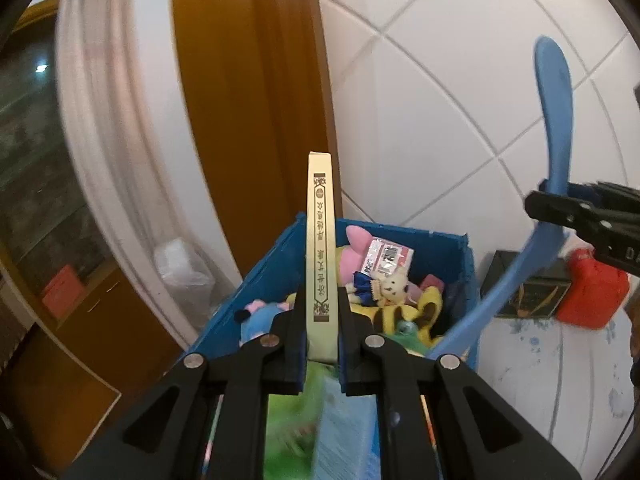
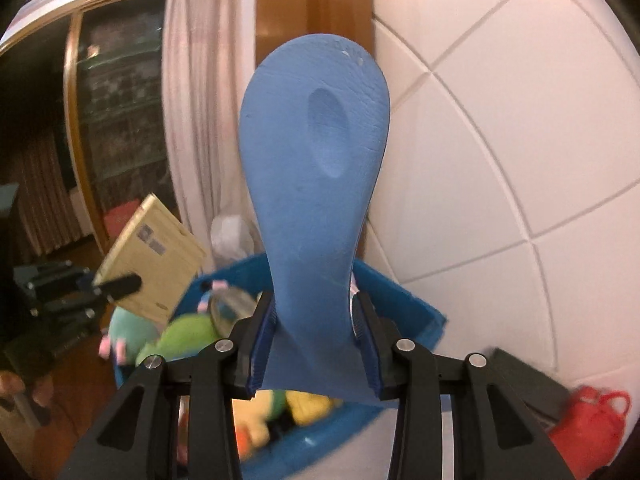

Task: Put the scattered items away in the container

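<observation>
- Toys (image 1: 384, 280) lie in the bin (image 1: 448, 248), which stands against the wall (image 1: 460, 100)
- Book (image 1: 321, 256) is held upright above the bin's left side
- Insole (image 2: 316, 168) above its right
- Jug (image 1: 592, 296) right of bin, beside a box (image 1: 524, 292)

We hold both grippers tilted downward, our left gripper (image 1: 322, 320) clamped tight and our right gripper (image 2: 314, 320) partly closed, pads gripping.

White table (image 1: 540, 380) bears, seemingly, blue bin (image 1: 460, 252).
</observation>
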Available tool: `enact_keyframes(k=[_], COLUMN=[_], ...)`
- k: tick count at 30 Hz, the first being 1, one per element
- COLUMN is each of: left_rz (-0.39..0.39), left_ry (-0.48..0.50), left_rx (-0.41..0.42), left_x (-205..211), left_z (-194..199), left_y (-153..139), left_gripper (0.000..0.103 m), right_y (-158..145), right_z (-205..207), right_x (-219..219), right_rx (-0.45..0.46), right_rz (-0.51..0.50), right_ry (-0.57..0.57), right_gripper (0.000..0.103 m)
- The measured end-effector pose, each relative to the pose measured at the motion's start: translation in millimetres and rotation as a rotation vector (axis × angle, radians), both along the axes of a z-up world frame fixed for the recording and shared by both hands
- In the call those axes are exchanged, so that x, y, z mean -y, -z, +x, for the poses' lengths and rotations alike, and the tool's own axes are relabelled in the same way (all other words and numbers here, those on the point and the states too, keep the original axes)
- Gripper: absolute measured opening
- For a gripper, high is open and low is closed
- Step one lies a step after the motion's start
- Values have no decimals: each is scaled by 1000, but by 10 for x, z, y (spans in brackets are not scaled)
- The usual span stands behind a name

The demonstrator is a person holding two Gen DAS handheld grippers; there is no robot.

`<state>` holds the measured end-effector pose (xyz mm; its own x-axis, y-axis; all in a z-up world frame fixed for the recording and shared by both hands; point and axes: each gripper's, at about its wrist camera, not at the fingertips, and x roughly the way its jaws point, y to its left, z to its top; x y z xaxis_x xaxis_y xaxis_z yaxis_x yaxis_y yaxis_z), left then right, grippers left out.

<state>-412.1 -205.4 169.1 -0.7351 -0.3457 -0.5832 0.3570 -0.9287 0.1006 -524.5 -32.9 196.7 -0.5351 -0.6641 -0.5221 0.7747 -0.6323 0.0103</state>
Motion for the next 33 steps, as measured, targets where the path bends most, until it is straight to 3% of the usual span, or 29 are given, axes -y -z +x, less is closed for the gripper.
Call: enact_keyframes(k=[8,11,13,15,17,19,21,26,30,32,33], left_rz=[47,75,41,23,15,13,17,33,36,47,48], left_ry=[127,178,171,177,187,194,194,185,162,154,149], left_rx=[99,156,158,148,151,156,153,124,62,27,2], left_x=[545,594,604,594,576,556,545,469,244,75,-36], left_z=[-709,-843,-867,-878,-846,-798,-711,-313,197,470,638], left_y=[497,678,812,887,951,992,1015,916,769,727,719], left_gripper=[12,31,68,77,77,78,78,78,78,91,101], right_y=[435,671,807,923,1014,1081,1095,1028,920,863,860], right_z=[-573,-733,-818,-872,-876,-844,-827,-553,-48,285,464], right_x=[928,1108,1162,1229,1272,1280,1224,960,600,344,208], right_rx=[111,159,203,234,247,251,248,216,157,129,124], right_rz=[116,150,160,176,188,196,196,162,126,87,62], right_ry=[90,106,108,119,126,136,145,141,142,146,146], right_gripper=[38,39,47,58,72,90,96,102,103,103,103])
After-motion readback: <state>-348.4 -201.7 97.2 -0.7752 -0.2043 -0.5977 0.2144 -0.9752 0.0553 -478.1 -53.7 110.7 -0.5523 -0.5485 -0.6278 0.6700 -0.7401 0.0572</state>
